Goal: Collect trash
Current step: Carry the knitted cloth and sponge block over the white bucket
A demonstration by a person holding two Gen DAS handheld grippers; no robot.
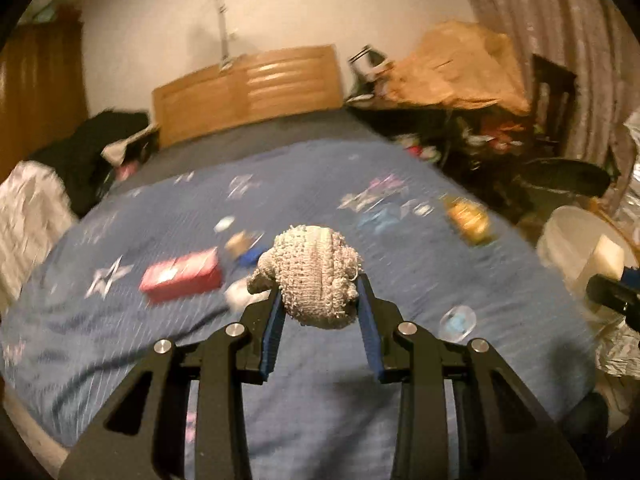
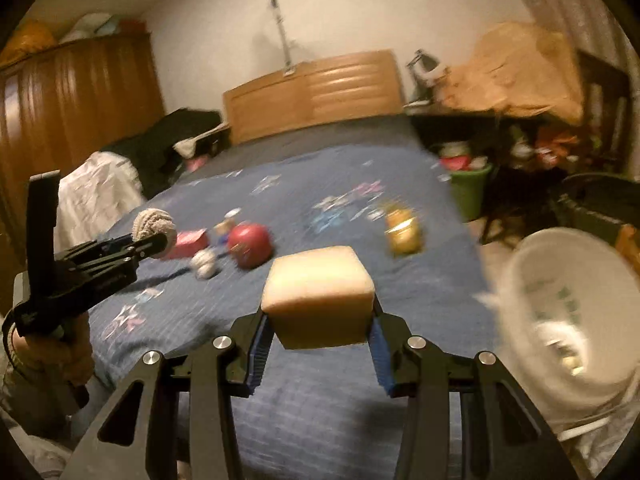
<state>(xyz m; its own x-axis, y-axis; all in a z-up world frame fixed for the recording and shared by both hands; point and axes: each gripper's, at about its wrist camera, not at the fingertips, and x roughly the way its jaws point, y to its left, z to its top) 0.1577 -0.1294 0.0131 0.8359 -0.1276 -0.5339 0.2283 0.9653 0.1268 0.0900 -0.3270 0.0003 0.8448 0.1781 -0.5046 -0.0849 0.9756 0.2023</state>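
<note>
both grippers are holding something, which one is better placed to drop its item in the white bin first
Probably the right. The right gripper holds the foam block, and the white bin sits close on its right side. The left gripper, clamped on the knitted ball, is farther from it, with the right gripper between.

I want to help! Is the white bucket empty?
No. The bucket has blurry bits at its bottom; what they are, I cannot tell.

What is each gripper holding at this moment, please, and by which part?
Left gripper pinches a knotted rope ball at its sides; right gripper a tan sponge block at its ends.
</note>
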